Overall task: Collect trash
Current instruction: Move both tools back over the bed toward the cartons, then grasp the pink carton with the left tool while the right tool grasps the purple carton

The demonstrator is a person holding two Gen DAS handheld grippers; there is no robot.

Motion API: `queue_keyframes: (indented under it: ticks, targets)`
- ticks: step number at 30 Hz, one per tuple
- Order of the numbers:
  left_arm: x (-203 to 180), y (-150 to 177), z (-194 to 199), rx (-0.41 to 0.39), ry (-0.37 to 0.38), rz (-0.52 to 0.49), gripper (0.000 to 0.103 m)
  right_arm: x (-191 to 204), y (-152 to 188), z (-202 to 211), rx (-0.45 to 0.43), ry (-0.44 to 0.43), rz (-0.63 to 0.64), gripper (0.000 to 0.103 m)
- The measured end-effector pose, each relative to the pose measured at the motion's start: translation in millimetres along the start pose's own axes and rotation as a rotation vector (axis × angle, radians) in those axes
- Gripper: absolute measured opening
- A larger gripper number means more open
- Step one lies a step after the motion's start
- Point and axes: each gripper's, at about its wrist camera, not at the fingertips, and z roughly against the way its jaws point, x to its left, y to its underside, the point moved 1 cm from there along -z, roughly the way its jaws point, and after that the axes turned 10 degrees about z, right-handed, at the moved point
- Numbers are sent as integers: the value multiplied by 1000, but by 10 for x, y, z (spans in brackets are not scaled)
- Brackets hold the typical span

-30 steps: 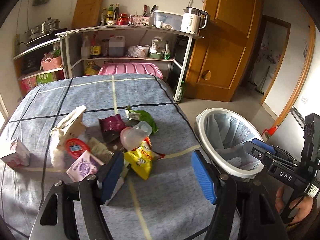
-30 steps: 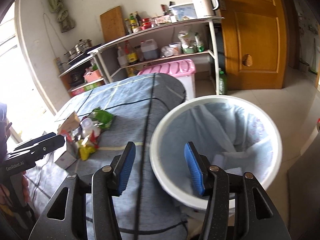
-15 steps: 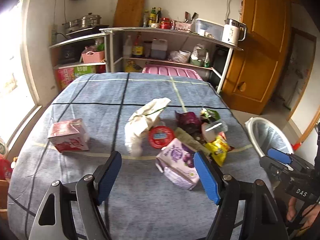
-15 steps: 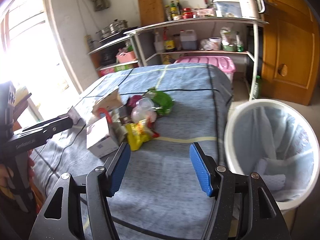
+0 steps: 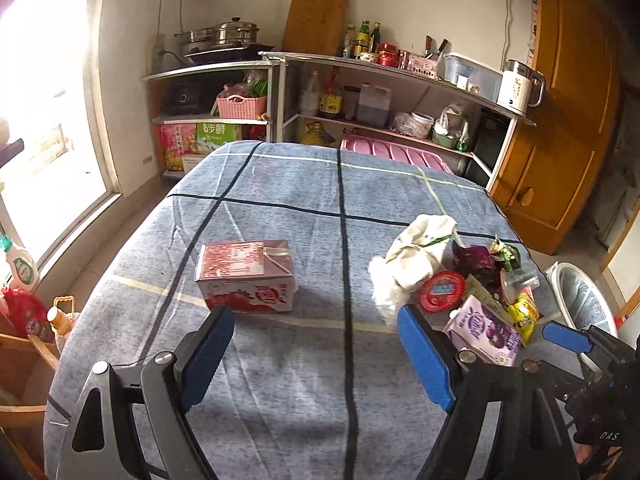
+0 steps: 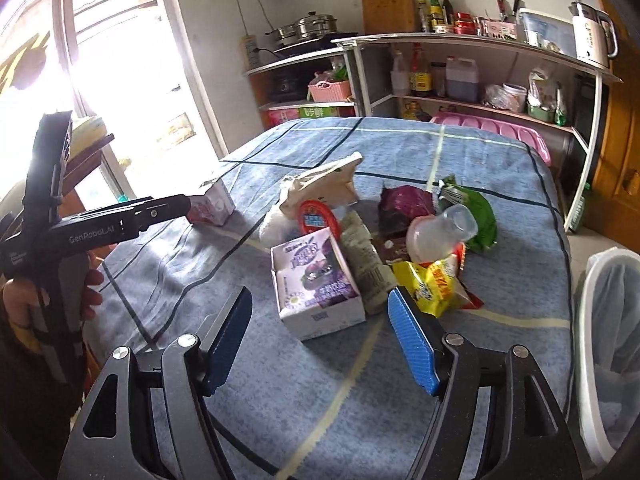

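1. A heap of trash is sitting on the right half of a table [image 5: 280, 380] covered in blue checked cloth: a purple carton [image 6: 316, 284] is lying nearest the cameras, touching a yellow snack wrapper [image 6: 432, 284], a clear plastic bottle [image 6: 440, 232] on its side, a green packet [image 6: 476, 212], a dark red wrapper [image 6: 404, 204], a red-lidded cup [image 6: 318, 216] and a crumpled white paper bag [image 6: 320, 188].
2. A pink strawberry carton [image 5: 246, 276] is lying alone on the cloth, well apart from the heap, to its left.
3. The left gripper [image 5: 316, 344] is hovering above the table with its blue-padded jaws spread wide and holding nothing, the pink carton just beyond its left finger.
4. The right gripper [image 6: 320, 336] is hovering over the near edge with jaws equally wide and empty, the purple carton lying just ahead between its pads.
5. A white bin [image 6: 612, 360] lined with a pale bag is standing on the floor just beside the table's right edge.
6. Kitchen shelves [image 5: 360, 92] crowded with bottles and pots are lining the back wall, beside a wooden door [image 5: 568, 120].
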Motion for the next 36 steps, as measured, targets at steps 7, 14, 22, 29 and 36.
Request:
queue_keyframes:
  ticks: [7, 14, 22, 29, 36]
  targets:
    - [419, -201, -192, 2, -54, 30, 84, 103, -43, -256, 42, 7, 49, 71]
    - [685, -334, -477, 51, 19, 45, 85, 128, -70, -332, 57, 18, 75, 77]
    - [510, -299, -654, 120, 118, 0, 85, 78, -91, -397, 91, 74, 66, 77]
    - [94, -6, -490, 168, 193, -144, 85, -60, -60, -425, 116, 56, 1, 77]
    - [102, -1, -315, 81, 104, -211, 85, -99, -48, -454, 129, 53, -30, 76]
